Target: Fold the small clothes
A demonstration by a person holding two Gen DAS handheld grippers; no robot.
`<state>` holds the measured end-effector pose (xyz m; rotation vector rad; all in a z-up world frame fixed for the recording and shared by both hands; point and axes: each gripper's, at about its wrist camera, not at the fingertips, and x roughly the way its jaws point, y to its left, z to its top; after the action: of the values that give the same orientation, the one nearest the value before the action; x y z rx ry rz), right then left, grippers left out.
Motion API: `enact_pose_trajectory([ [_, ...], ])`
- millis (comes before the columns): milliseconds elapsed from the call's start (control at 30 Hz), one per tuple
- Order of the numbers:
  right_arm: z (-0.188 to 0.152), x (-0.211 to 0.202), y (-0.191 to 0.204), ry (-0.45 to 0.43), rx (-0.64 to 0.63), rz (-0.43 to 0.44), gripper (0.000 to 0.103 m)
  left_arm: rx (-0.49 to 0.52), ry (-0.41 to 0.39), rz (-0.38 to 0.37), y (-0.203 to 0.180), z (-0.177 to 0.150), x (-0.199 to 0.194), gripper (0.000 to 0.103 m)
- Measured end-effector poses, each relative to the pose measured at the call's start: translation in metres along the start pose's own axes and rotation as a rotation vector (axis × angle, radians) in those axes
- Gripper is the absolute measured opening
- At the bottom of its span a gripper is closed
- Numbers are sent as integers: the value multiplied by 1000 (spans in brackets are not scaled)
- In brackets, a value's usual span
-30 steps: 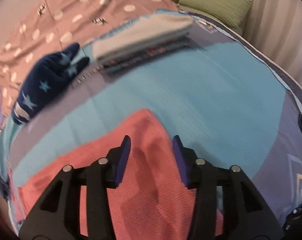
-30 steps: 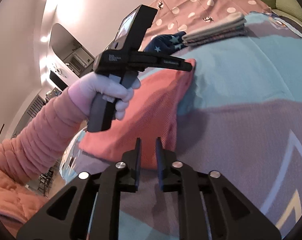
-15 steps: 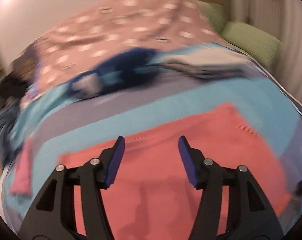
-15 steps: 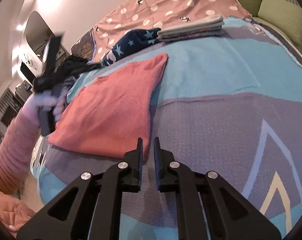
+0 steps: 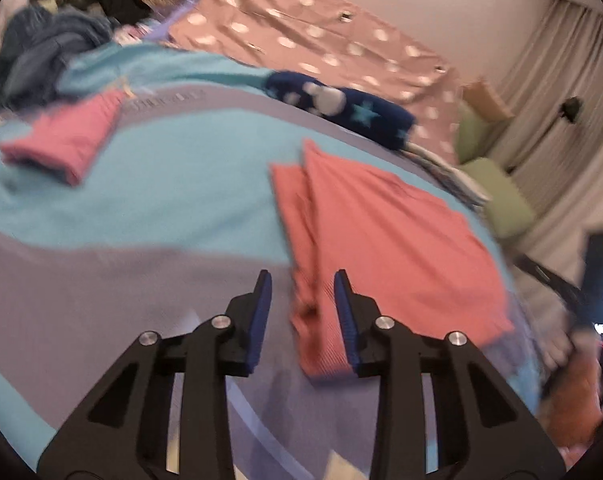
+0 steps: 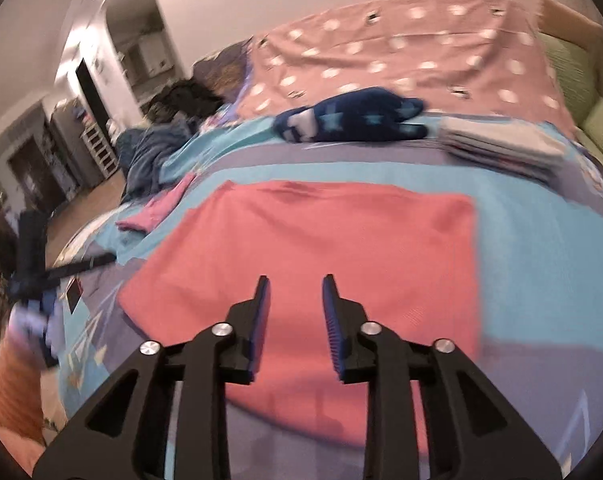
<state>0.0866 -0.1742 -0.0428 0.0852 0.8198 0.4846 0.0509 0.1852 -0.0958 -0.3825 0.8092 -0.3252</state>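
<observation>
coral knit garment [image 6: 321,240] lying flat on bed cover [image 6: 541,232], partly folded; left gripper [image 5: 301,304] jaws just narrowed, right gripper [image 6: 293,308] jaws just widened, both empty above it; risk: pinching one layer only, dragging fold crooked.

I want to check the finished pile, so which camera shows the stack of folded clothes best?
The right wrist view: the stack of folded clothes lies whole beside the navy star garment. The left wrist view shows only a blurred sliver of it.
</observation>
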Motion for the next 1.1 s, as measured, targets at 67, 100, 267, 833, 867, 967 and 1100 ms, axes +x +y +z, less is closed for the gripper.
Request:
enact_pose_trajectory([
  [67,18,25,23,45,-28,17,29,13,27,-50,-2,-14,5,31],
  [100,28,39,33,67,-42,21,29,18,35,-65,-1,-15,9,31],
  [267,78,116,83,175,-63,21,30,55,51,-97,-7,-23,24,31],
  [833,131,249,148,280,-123,-232,5,29,25,-198,7,-39,6,2],
  [867,135,241,149,245,-109,-196,0,43,31,-191,5,-42,3,2],
  [967,146,225,155,139,-131,-132,0,68,72,-154,5,-54,6,2],
  [1100,138,253,150,267,-132,-148,0,40,71,-155,10,-58,6,2],
])
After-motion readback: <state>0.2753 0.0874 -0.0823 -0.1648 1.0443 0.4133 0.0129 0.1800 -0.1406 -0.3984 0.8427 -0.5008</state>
